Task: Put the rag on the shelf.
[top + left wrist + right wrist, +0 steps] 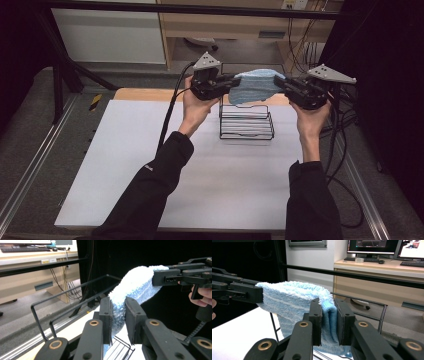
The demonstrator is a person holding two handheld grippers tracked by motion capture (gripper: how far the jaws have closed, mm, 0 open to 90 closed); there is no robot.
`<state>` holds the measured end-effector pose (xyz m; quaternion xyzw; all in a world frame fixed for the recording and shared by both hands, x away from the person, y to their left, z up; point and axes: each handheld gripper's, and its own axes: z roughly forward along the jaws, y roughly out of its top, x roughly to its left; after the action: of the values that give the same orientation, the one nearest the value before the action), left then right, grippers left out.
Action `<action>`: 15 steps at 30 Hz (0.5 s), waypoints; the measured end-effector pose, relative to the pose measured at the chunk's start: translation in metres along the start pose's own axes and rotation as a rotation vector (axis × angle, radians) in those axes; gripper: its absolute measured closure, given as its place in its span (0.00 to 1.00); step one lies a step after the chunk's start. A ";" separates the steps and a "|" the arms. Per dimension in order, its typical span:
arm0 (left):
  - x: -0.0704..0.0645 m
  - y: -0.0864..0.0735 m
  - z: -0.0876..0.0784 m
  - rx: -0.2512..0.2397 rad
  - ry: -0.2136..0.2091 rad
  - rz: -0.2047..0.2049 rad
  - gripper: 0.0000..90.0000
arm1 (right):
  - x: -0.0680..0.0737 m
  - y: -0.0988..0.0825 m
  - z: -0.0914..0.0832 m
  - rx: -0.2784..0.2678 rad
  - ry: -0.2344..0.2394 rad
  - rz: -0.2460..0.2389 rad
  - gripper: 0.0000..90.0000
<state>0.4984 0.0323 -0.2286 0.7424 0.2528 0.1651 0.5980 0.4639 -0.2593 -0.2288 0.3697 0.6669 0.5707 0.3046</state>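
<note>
Dark sleeves enter the high view from the bottom edge, and above them we see the left gripper [231, 83] and the right gripper [278, 83] stretching a pale blue towel [256, 84] between them. It hangs in the air over a black wire rack [247, 124] that stands on the white table [130, 175]; we see nothing lying inside the rack, and whether the towel's lower edge brushes its top bar we cannot tell.

From the left gripper view, we look along two black jaws set narrowly, with the towel [136, 286] between them; it lies against the left-hand pad [106, 315], while a sliver of gap seems to show at the other. It arches away to the right gripper [156, 277], clamped on its far end. The rack's [47, 315] bars run along the left.

From the right gripper view, the jaws pinch a folded edge of the towel [294, 302], the left gripper [260, 293] gripping the opposite end, the rack [383, 315] beneath and behind.
</note>
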 end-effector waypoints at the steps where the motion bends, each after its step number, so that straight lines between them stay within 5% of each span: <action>1: 0.000 -0.001 0.000 0.004 -0.002 0.000 0.84 | 0.000 -0.001 0.000 0.002 0.002 -0.004 0.86; 10: -0.001 0.002 -0.007 0.014 -0.009 -0.005 0.79 | -0.002 -0.008 0.000 0.009 0.022 -0.007 0.87; 15: 0.004 0.016 -0.022 -0.037 -0.005 -0.050 0.77 | -0.003 -0.010 -0.001 0.011 0.029 -0.015 0.87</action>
<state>0.4926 0.0497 -0.2078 0.7252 0.2667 0.1530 0.6160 0.4632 -0.2627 -0.2384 0.3580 0.6771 0.5701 0.2972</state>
